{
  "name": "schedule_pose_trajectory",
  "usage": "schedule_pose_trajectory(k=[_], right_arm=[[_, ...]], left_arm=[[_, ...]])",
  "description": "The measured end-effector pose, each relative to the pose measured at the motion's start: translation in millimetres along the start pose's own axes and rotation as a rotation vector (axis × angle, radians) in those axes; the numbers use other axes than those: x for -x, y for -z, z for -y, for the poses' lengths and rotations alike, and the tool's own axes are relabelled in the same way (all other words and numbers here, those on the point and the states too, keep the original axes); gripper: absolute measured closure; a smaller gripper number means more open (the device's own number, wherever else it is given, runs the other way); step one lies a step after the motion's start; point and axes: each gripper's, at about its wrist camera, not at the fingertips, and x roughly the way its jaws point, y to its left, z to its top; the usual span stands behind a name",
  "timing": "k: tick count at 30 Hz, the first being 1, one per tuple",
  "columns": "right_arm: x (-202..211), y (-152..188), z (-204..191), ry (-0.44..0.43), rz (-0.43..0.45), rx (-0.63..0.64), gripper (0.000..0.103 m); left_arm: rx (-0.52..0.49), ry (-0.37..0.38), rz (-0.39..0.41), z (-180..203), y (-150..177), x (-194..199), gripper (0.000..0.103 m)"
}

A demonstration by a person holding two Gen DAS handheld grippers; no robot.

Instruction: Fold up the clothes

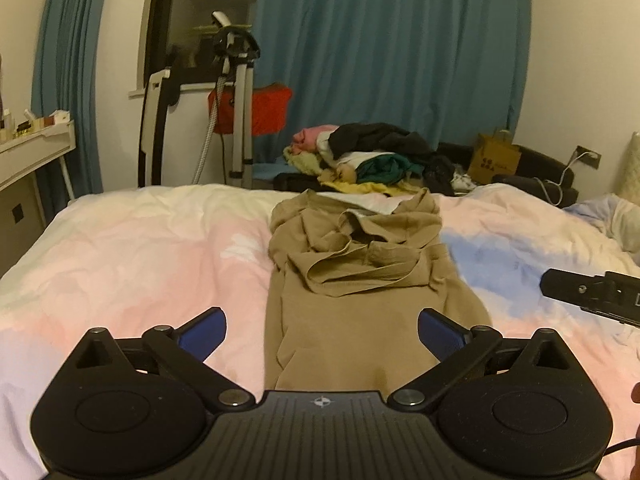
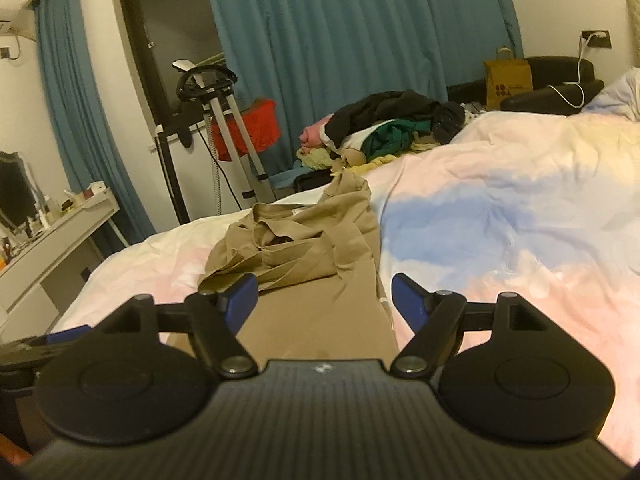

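- The left gripper [image 1: 322, 334] fills the bottom of the left wrist view, its blue-padded jaws spread wide with nothing between them; only the garment lies beyond the gap.
- The right gripper [image 2: 320, 300] sits at the bottom of the right wrist view, jaws likewise apart and gripping nothing.
- A tan garment [image 1: 356, 280] lies along the centre of the left wrist view, folded into a long narrow strip running away from the camera; its far end is bunched with sleeves and a hood-like fold heaped on top.
- In the right wrist view the same tan garment [image 2: 312, 264] lies centre-left, its near end passing under the gap between the jaws.
- The garment rests on a bedspread [image 1: 140, 256] in pastel pink, white and blue.
- At the right edge of the left wrist view, the black tip of the other gripper [image 1: 588, 292] juts in above the bedspread.
- A pile of clothes [image 1: 372, 156] sits beyond the bed's far edge, centre of the frame, before a blue curtain [image 1: 392, 48].
- A brown paper bag [image 2: 508, 80] stands upper right in the right wrist view.
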Motion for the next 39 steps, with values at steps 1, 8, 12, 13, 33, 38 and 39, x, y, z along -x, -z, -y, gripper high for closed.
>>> schedule_pose_trajectory(k=[1, 8, 12, 13, 33, 38, 39], right_arm=[[-2, 0, 0, 0.001, -0.004, -0.004, 0.028], [-9, 7, -3, -0.001, -0.034, 0.003, 0.028], [-12, 11, -5, 0.003, -0.052, 0.010, 0.028], [-12, 11, -6, 0.003, -0.056, 0.011, 0.028], [-64, 88, 90, -0.241, -0.512, -1.028, 0.026], [-73, 88, 98, -0.193, -0.441, -1.057, 0.030], [-75, 88, 101, -0.181, -0.425, -1.062, 0.038]], left_arm=[[0.007, -0.001, -0.005, -1, 0, -2, 0.000], [0.047, -0.006, -0.041, -8, 0, -10, 0.000], [0.042, -0.010, -0.057, -7, 2, -13, 0.000], [0.038, -0.010, -0.059, -6, 2, -13, 0.000], [0.255, 0.327, -0.241, -10, 11, -32, 0.000], [0.445, 0.517, -0.382, -16, 25, -61, 0.000], [0.477, 0.541, -0.407, -17, 29, -67, 0.000]])
